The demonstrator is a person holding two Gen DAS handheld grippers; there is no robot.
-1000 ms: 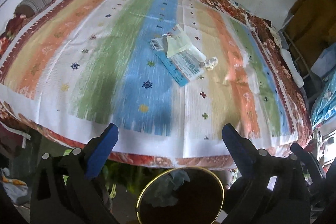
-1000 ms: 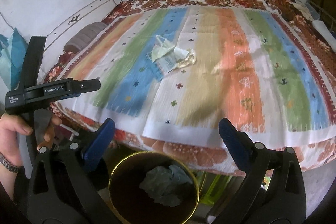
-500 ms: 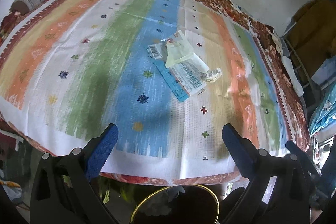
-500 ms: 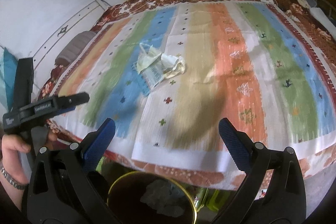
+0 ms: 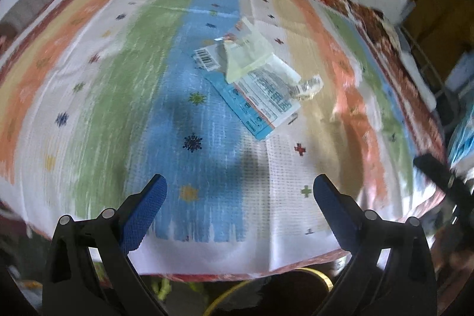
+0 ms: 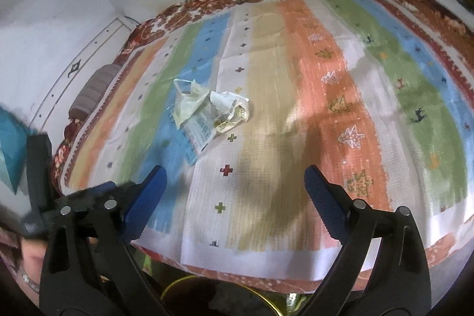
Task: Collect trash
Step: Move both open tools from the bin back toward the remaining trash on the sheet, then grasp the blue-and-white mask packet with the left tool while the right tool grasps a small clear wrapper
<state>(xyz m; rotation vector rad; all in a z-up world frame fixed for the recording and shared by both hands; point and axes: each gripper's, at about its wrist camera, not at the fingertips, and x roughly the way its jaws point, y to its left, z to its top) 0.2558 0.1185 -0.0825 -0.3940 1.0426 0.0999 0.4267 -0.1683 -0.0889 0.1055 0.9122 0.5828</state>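
A small heap of trash lies mid-bed on the striped bedspread (image 5: 89,108): a blue-and-white packet (image 5: 260,99), a pale yellowish plastic wrapper (image 5: 248,55), a barcode label (image 5: 206,59) and a crumpled wrapper (image 5: 308,86). My left gripper (image 5: 240,182) hangs open over the near blue stripe, short of the heap, holding nothing. In the right wrist view the same packet (image 6: 198,132) and crumpled wrapper (image 6: 234,117) lie ahead and to the left. My right gripper (image 6: 234,172) is wide, its jaws closing, with nothing between them.
A dark bin with a gold rim (image 5: 311,276) stands below the bed's near edge, also as a rim (image 6: 183,282) at the bottom. A grey bolster (image 6: 91,94) lies at the bed's far left. A person's hand (image 6: 29,253) holds the left gripper's handle.
Both grippers have moved forward and lower over the bed, closer to the trash heap. The bin has slipped almost out of the bottom of both views.
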